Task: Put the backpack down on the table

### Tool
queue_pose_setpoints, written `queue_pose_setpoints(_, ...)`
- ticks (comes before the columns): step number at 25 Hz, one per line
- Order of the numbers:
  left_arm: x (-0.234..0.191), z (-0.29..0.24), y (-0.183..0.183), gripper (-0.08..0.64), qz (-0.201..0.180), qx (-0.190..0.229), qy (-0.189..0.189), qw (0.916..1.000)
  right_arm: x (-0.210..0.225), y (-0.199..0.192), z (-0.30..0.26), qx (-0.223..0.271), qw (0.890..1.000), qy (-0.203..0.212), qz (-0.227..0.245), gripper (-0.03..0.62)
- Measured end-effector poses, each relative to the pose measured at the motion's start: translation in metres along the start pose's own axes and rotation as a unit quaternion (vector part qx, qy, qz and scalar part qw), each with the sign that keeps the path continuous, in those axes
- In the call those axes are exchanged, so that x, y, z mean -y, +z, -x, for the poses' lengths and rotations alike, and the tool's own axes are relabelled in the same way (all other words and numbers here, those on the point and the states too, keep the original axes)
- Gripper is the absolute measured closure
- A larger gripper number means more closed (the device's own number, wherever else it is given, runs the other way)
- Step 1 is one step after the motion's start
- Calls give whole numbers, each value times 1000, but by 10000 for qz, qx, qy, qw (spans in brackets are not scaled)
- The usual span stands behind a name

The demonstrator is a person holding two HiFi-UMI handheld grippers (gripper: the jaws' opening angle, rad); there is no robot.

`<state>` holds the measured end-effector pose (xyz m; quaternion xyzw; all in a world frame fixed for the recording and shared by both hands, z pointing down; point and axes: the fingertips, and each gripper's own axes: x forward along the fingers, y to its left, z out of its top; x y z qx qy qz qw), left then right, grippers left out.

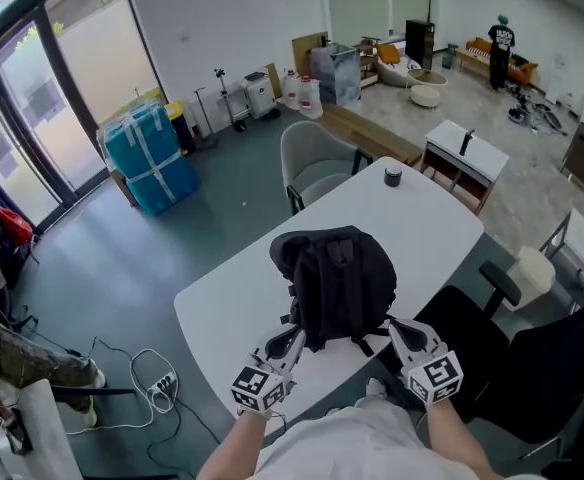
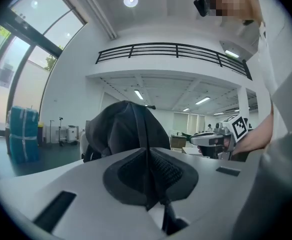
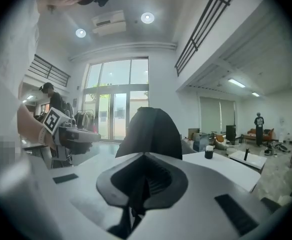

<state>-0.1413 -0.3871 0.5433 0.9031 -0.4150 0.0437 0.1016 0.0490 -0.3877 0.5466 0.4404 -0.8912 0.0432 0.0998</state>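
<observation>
Backpack (image 1: 334,280) is over the table (image 1: 222,303) at its near edge, my left gripper (image 1: 294,340) and right gripper (image 1: 397,333) each clenched on a strap (image 2: 137,124), 2 holds probably keeping it level.

We had the backpack (image 1: 337,283) over the near half of the table (image 1: 232,308), our left gripper (image 1: 297,336) at its lower left and our right gripper (image 1: 392,326) at its lower right, each clamped onto it. A jar (image 1: 393,176) sat at the table's far end, a chair (image 1: 317,163) stood behind the far edge, and a desk (image 1: 462,158) lay beyond, to the right.
</observation>
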Motion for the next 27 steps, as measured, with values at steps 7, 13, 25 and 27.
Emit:
queue_pose_setpoints(7,-2,36,32,518,-363,331,187,9986,5,32,34,292,9992,-203,185,577)
queue_pose_setpoints(13,3,43,61,518,-520,618,135,9966,11,57,35,604,9976,-306,167,575)
queue_pose_setpoints(25,-4,44,62,518,-519,662,177,9963,0,51,32,555,9981,-234,101,577)
queue_pose_setpoints(27,-5,44,60,518,-506,650,179,9964,0,50,31,554,9981,-231,101,577)
